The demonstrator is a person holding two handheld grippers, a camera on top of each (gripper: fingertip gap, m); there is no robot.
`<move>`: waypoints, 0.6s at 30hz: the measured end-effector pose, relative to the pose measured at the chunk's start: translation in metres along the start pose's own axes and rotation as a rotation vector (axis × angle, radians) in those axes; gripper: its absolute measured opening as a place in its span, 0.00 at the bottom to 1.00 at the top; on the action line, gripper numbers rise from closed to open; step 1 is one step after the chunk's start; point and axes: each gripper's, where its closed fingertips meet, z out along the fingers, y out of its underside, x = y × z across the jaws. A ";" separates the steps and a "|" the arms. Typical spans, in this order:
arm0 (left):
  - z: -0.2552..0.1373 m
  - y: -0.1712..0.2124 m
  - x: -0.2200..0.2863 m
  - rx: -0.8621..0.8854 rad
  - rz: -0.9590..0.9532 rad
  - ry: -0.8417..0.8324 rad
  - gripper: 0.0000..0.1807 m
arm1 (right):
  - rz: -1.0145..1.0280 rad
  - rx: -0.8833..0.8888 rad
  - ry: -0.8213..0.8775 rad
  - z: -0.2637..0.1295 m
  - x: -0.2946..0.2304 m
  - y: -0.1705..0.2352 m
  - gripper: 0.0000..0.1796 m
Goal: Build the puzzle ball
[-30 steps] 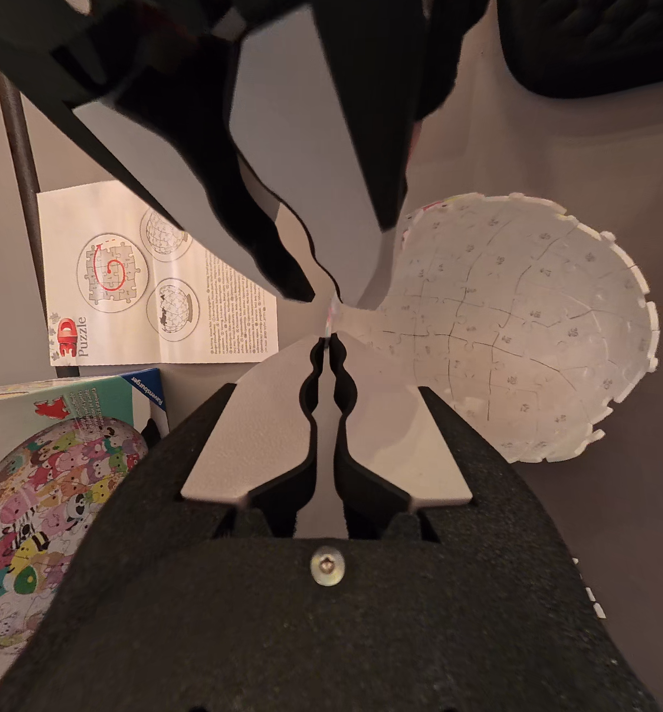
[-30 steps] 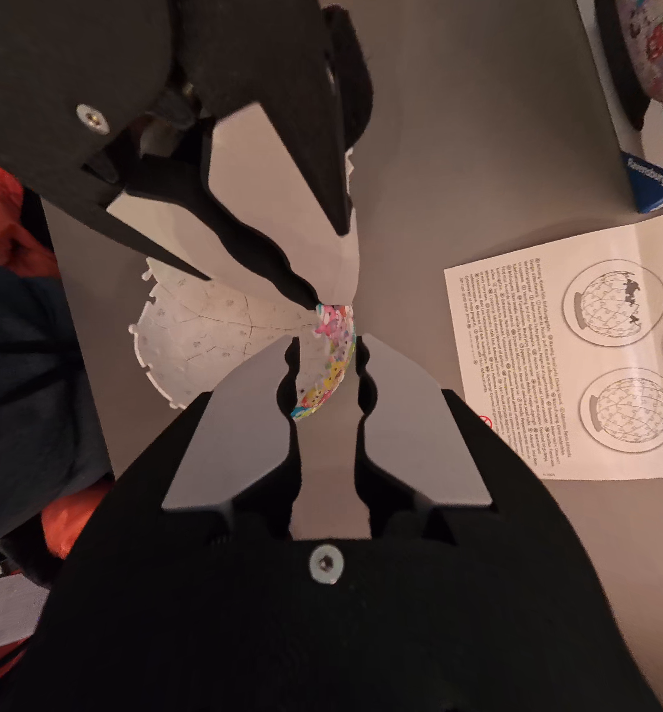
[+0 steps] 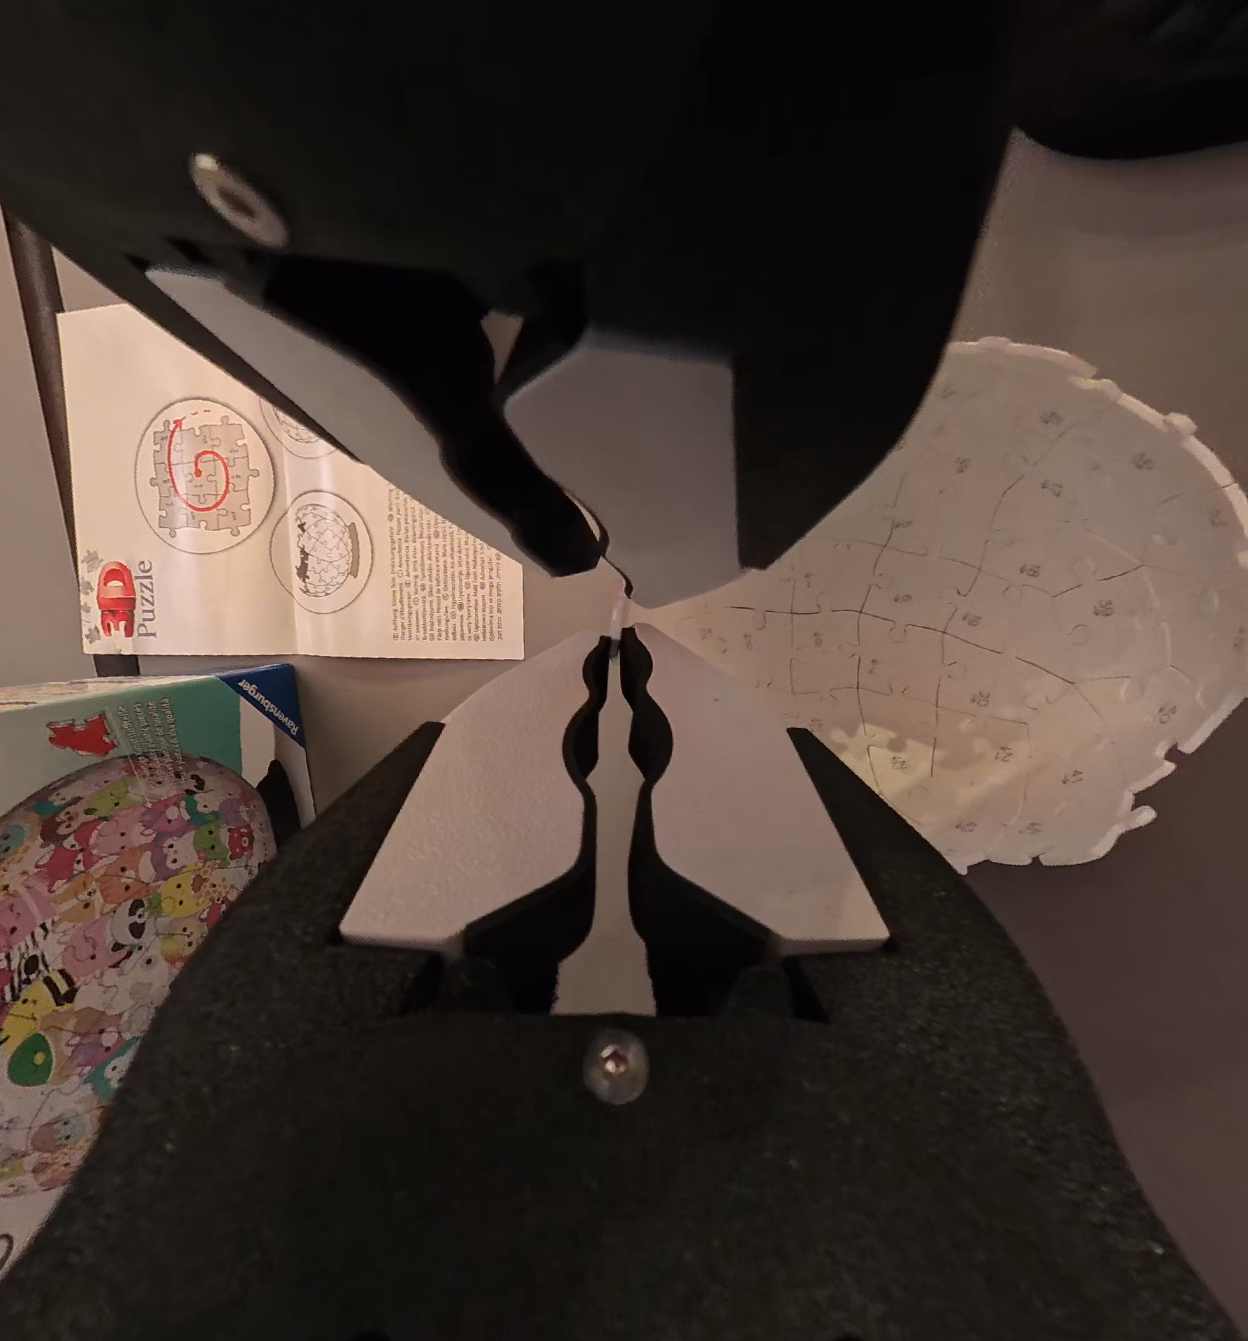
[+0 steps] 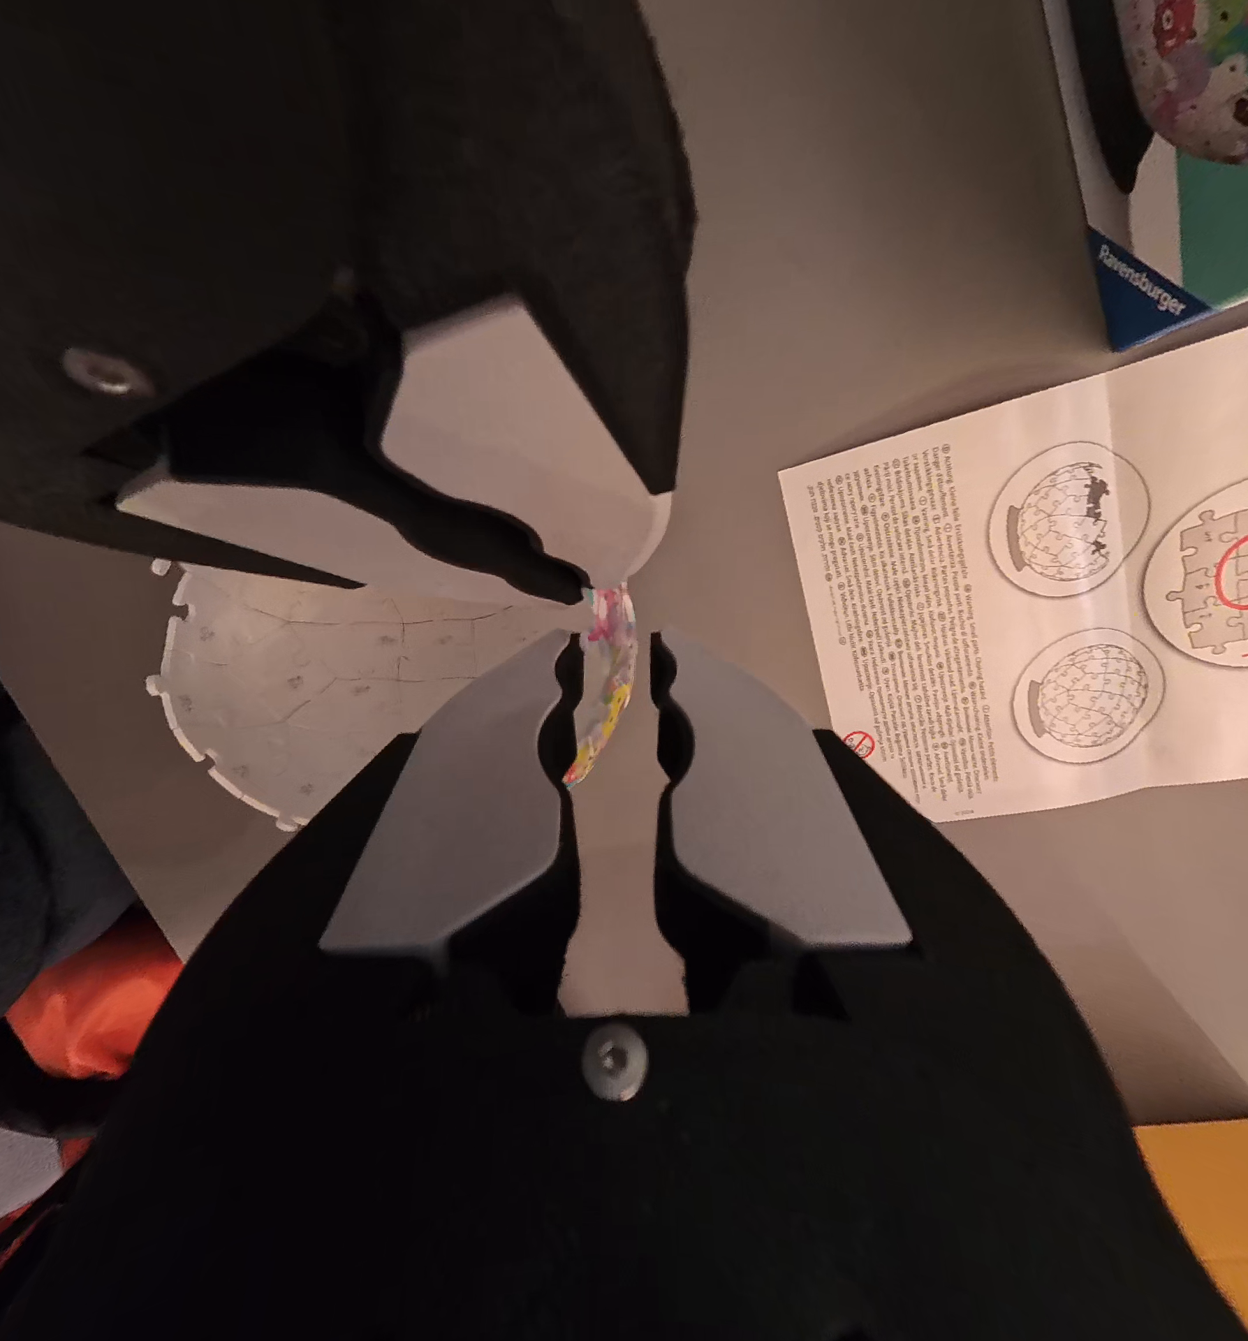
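While the half-built puzzle shell [image 3: 1041, 617] hangs off its rim at frame centre, L gripper [image 3: 617, 646] is pinched tight on that rim edge, fingertips closed w/ only the thin edge between them. The shell's white numbered inside fans out to centre right in the left wrist view, and to centre left [image 4: 280, 667] in the right wrist view.

R gripper [image 4: 610, 646] sits partly open, jaws parted. A curved piece [image 4: 610, 682], coloured print side showing, stands between them at frame centre; its top end meets L gripper's tips. Can't tell if R's pads actually touch it, so the grip looks loose at best.

Step, my read: seating 1 piece onto the shell rim, L bracing, R feeding. Roughly half the ball is done.

Next move needs: R to line the tab up w/ the rim notch, then press along the curve w/o flexing the shell; L must hold firm so joints don't pop.

Instruction sheet [image 3: 301, 522] is at centre left and the puzzle box [image 3: 98, 871] at lower left, both flat on the grey table [image 3: 1150, 1088].
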 end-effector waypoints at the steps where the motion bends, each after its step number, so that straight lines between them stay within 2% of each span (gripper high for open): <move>1: 0.000 0.000 0.000 0.000 -0.001 0.001 0.01 | 0.005 -0.005 -0.003 0.000 0.000 0.000 0.10; 6: 0.000 -0.001 0.000 -0.005 -0.005 0.005 0.01 | -0.007 -0.069 -0.026 0.000 -0.003 0.002 0.07; 18: 0.001 -0.001 0.000 -0.004 -0.009 0.009 0.01 | 0.015 -0.120 -0.026 0.003 -0.003 0.001 0.07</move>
